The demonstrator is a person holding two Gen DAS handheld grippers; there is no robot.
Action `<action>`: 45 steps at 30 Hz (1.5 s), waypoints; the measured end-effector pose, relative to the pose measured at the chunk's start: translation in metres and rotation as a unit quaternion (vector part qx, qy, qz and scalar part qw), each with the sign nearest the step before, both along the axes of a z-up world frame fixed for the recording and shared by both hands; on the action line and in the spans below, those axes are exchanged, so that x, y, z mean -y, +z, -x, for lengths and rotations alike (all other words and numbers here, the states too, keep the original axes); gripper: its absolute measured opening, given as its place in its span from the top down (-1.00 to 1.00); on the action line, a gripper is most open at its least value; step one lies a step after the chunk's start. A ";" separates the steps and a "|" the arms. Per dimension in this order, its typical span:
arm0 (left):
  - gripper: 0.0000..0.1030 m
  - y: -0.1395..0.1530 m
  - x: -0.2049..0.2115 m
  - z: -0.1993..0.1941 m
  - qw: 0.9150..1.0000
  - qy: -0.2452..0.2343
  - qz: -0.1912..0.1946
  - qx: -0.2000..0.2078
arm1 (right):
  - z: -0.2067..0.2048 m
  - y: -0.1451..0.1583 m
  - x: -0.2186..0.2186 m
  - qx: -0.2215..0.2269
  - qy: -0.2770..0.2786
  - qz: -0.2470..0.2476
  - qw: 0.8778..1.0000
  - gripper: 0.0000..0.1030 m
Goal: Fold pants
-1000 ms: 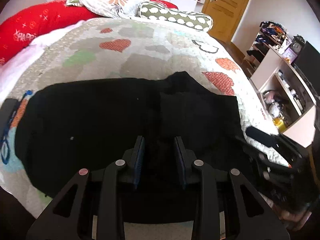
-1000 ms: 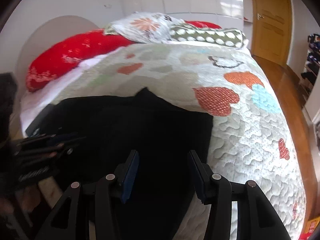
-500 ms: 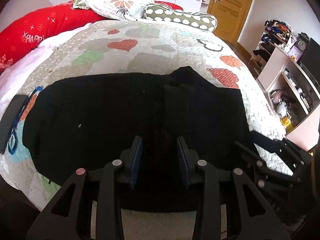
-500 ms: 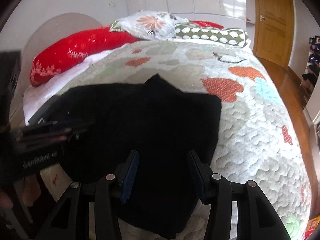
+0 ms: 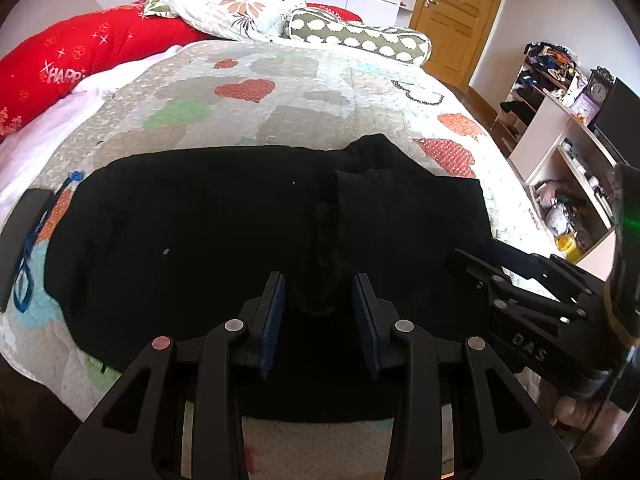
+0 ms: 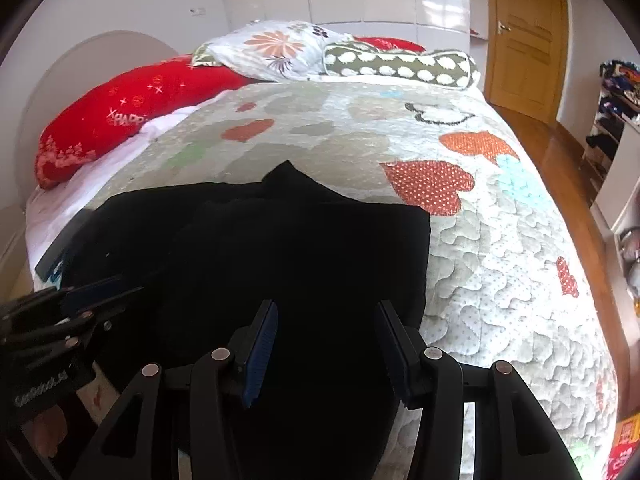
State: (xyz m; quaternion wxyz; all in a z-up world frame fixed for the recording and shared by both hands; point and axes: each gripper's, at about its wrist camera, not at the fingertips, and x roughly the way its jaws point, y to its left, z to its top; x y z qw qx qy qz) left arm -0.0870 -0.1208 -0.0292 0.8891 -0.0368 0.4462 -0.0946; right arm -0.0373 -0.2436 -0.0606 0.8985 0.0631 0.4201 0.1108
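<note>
A: Pants (image 5: pixel 240 240) — where?
B: Black, spread flat across the near end of the bed, on the heart-print quilt (image 5: pixel 288 92). Lying crosswise, left to right. A folded-over layer sits on the right part, w/ a small peak of cloth poking toward the far side.

A: Left gripper (image 5: pixel 319 312)?
B: Above the near edge of the pants, about mid-width. Jaws apart, narrow gap, only air between the pads; black cloth shows below them. Not pinching anything. Gap widened a touch just now, then steady.

A: Right gripper (image 6: pixel 326 344)?
B: Over the right portion of the pants, close to the near-right corner. Jaws parted wider than the left's, nothing clamped. In the left-wrist view it shows at the right edge, fingers (image 5: pixel 516 260) aimed toward the cloth's right side; bit of the person's hand (image 5: pixel 572 412) under it.

A: Contact w/ cloth?
B: Can't tell for either; tips look clear of it, but black on black.

A: Surroundings?
B: Far end: red pillow (image 6: pixel 132 116), floral pillow (image 6: pixel 276 48), green spotted bolster (image 6: pixel 400 64). Wood door (image 6: pixel 524 32) far right. Shelf unit (image 5: pixel 560 152) at right, cluttered. Dark flat object w/ blue cord (image 5: pixel 24 236) left of the pants, on the bed edge.
</note>
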 end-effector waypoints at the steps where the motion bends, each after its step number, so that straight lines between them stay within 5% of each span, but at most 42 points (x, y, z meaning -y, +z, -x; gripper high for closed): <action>1: 0.33 -0.003 0.000 -0.003 1.000 0.000 0.005 -0.005 | -0.004 -0.004 0.000 -0.005 -0.003 0.002 1.000 0.06; 4: 0.09 -0.010 -0.001 -0.008 1.000 0.001 0.013 -0.010 | -0.015 -0.012 0.002 -0.004 -0.013 -0.001 1.000 0.02; 13: 0.08 0.008 -0.047 0.016 0.996 0.020 0.081 -0.013 | -0.007 0.022 -0.023 0.008 0.017 0.000 1.000 0.02; 16: -0.17 0.016 -0.081 0.034 0.993 0.064 0.104 0.002 | -0.009 0.021 -0.043 0.009 0.044 -0.001 0.999 0.02; 19: -0.19 0.017 -0.112 0.053 0.987 0.106 0.118 0.011 | -0.021 0.003 -0.060 -0.013 0.060 -0.005 0.998 -0.01; 23: -0.18 0.009 -0.146 0.069 0.979 0.156 0.129 0.009 | -0.024 0.022 -0.064 0.001 0.052 -0.011 0.999 -0.02; 32: -0.19 -0.017 -0.175 0.051 0.963 0.212 0.168 -0.013 | -0.064 0.063 -0.160 0.046 0.184 -0.021 0.982 -0.17; 41: -0.40 -0.029 -0.181 0.035 0.957 0.207 0.201 -0.009 | -0.123 0.031 -0.258 0.012 0.282 0.019 0.959 -0.26; 45: -0.47 -0.032 -0.185 0.029 0.955 0.202 0.217 0.001 | -0.138 0.007 -0.260 -0.031 0.289 -0.033 0.956 -0.31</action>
